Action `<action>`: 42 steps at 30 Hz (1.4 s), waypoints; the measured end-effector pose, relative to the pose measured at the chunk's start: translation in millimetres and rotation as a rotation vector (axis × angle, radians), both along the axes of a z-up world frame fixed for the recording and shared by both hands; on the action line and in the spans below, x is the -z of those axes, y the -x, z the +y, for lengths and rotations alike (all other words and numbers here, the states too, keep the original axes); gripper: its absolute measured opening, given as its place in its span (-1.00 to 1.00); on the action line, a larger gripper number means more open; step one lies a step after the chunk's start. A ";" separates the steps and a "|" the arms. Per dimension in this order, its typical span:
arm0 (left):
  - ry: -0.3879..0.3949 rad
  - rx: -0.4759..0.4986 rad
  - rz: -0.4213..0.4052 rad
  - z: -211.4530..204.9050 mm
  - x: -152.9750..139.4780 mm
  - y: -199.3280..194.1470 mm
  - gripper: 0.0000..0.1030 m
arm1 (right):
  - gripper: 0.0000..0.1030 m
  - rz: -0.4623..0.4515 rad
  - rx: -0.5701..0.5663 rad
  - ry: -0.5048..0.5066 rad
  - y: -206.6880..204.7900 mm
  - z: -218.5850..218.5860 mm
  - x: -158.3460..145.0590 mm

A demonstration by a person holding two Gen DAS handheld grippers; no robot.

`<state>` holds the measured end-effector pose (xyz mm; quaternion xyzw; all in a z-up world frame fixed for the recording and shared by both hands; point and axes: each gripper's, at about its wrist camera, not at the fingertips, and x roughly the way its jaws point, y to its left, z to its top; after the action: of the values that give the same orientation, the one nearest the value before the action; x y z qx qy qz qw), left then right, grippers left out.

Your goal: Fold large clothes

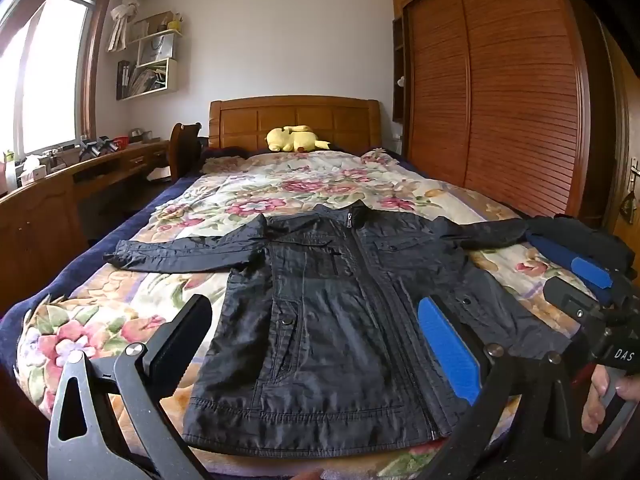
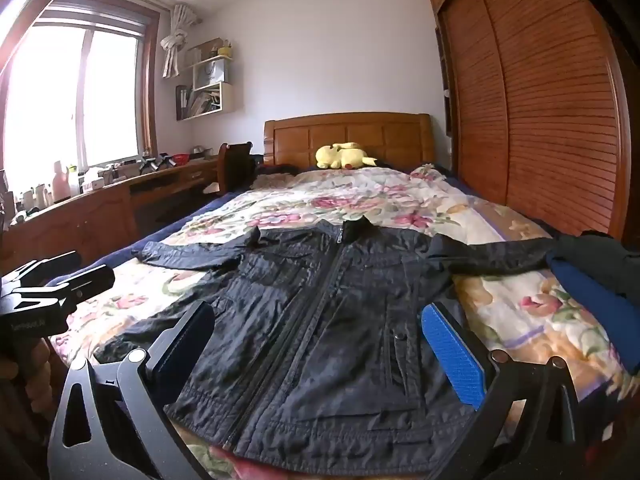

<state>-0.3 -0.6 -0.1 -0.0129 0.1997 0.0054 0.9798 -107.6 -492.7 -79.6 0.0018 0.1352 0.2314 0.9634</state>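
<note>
A: Left wrist view first: what is biggest, and how many?

B: One bed (image 1: 132,236) with a floral quilt, one wooden wardrobe (image 1: 500,92) with slatted doors on the right, one long table (image 1: 60,184) under the window carrying small clutter I cannot count. Then one dark jacket (image 1: 320,320), spread flat and face up at the near end of the bed, zipper closed, collar toward the headboard, both sleeves stretched out sideways.

A: Anything else on the bed?

B: One heap of dark and blue clothes (image 2: 592,276) at the right edge, touching the jacket's sleeve end, and one yellow plush toy (image 1: 294,139) by the headboard, well apart from the jacket.

A: The two tools?

B: The left hand-held gripper (image 1: 316,344) tilts slightly down over the jacket's hem, jaws spread fully wide, nothing between the pads. The right hand-held gripper (image 2: 320,348) is posed likewise, wide apart and holding nothing. A person's fingers (image 1: 600,396) wrap its handle.

A: Containers?

B: Wall shelves (image 2: 208,88) with books and a paper bag.
</note>
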 end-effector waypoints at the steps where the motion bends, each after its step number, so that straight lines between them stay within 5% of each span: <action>1: 0.002 0.002 0.001 -0.2 0.0 -0.1 1.00 | 1.00 0.003 -0.002 0.001 0.1 1.1 0.5; 42: 0.004 0.007 -0.003 -9.2 -12.8 11.8 1.00 | 1.00 0.000 0.005 -0.039 3.8 -5.1 -0.9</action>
<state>-12.2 -9.8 12.6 -0.0143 0.1982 0.0014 0.9801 -111.4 -497.8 -78.6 0.0208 0.1308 0.2316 0.9638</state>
